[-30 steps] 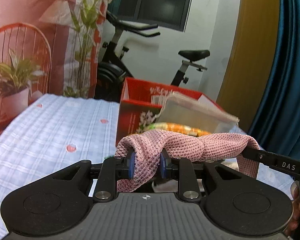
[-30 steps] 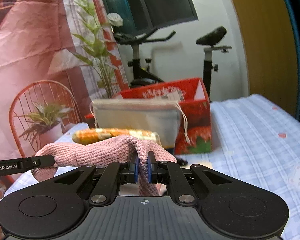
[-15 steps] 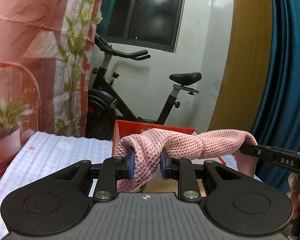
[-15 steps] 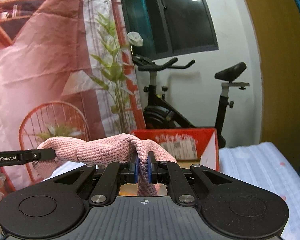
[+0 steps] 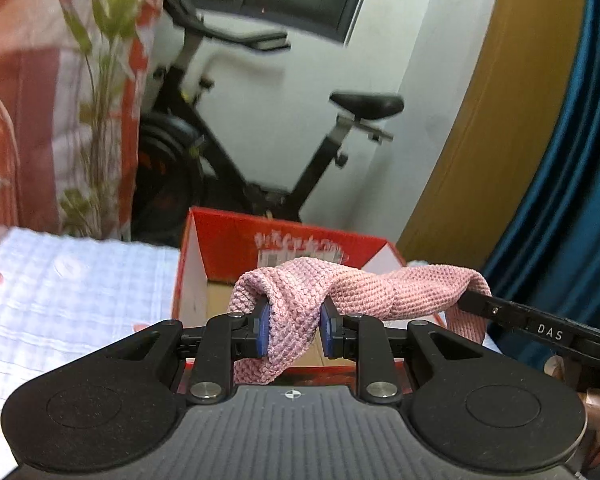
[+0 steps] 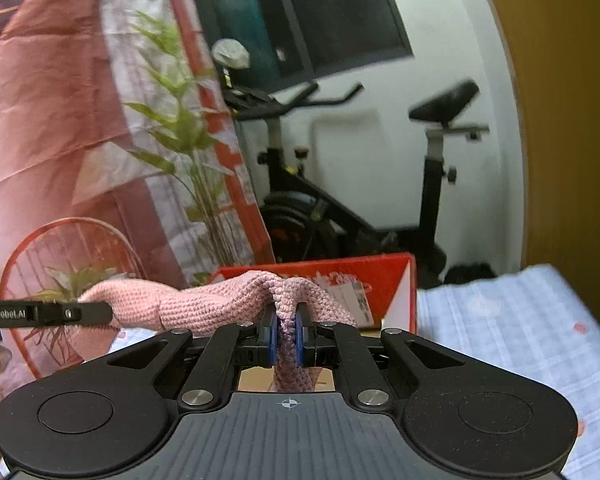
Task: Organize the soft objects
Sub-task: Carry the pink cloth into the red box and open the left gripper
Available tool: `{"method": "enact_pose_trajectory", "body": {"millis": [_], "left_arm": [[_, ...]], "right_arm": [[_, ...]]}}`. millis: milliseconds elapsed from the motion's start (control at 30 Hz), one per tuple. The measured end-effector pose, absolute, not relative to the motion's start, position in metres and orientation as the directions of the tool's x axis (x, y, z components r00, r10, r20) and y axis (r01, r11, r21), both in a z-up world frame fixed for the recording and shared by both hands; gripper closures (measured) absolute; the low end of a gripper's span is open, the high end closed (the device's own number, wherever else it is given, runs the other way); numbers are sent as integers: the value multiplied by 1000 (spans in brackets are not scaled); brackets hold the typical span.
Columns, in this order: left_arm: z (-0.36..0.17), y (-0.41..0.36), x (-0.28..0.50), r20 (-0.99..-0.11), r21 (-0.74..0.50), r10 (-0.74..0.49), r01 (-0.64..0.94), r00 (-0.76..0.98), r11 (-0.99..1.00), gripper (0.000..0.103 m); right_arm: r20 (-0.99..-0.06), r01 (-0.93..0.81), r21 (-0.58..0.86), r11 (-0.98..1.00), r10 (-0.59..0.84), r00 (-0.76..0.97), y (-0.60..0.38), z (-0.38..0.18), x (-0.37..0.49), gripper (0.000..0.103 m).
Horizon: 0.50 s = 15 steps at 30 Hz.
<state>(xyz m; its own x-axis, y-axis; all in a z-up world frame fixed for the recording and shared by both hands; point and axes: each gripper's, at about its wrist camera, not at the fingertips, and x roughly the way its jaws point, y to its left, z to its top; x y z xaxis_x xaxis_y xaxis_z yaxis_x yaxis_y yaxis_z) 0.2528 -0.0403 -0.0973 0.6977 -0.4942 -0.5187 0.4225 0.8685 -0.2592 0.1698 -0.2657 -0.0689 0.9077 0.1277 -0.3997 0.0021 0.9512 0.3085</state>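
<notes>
1. Pinching 1 end each of the pink knitted cloth (image 5: 380,292), the left gripper (image 5: 294,330) and right gripper (image 6: 286,340) had their blue pads pressed onto bunched fabric; the cloth hung between them at center frame, above the open red box (image 5: 228,236).
2. Risk: the left pads (image 5: 263,330) sat wider apart on a thick fold, so that end seemed likelier to slip if the 2 tools were pulled apart; a tail drooped below each grip and could catch on the near box wall.
3. Risk: releasing unevenly would probably leave part of the cloth draped over the rim instead of inside.
4. Edges: in the left view the box mouth sat directly behind and below the cloth, its left wall at mid-frame; in the right view its red back wall (image 6: 380,276) showed behind the cloth.
5. Room: checked bedding (image 5: 72,280) lay at lower left of the left view and at lower right of the right view, while the exercise bike (image 6: 340,216) stood well behind the box.
</notes>
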Motion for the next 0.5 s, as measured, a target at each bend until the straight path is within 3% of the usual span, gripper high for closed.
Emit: {"method": "enact_pose_trajectory", "body": {"millis": [200,500], "left_arm": [[-114,-39,292,-564,-308,-508,405,651,861,77],[-135,-47,325,-644,-275,-474,396,601,876,77]], "right_arm": [[-438,22,345,939,140,888,-287,-94,208,95],[-527,32,306,951,142,838,-287,-120,259,95]]}}
